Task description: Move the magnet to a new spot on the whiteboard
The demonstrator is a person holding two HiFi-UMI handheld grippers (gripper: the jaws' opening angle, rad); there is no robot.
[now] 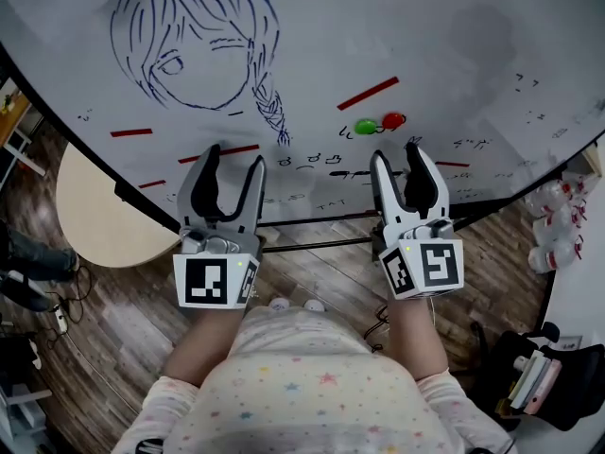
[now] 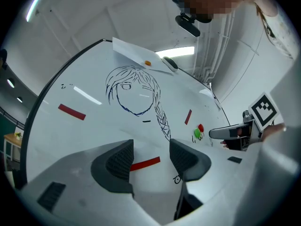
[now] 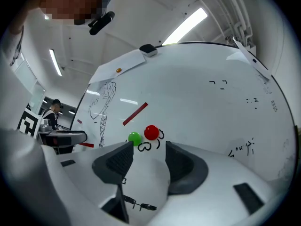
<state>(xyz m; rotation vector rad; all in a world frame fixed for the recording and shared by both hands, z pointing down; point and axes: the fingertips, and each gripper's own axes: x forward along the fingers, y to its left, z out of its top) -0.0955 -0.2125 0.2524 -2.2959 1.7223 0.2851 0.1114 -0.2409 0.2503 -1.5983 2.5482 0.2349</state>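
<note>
Left gripper (image 1: pixel 235 159) and right gripper (image 1: pixel 395 152) hang before the whiteboard (image 1: pixel 425 26), jaws wide with nothing between them. Just beyond the right one sit a red magnet (image 1: pixel 392 120) and a green magnet (image 1: pixel 365 127), side by side. Approach stage, I'd say: next it must reach in and pinch one.

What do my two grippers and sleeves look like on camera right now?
The left gripper and right gripper match: light grey bodies, dark ribbed pads, and a white cube with black square markers at each base. Sleeves are pale with pastel stars.
</note>
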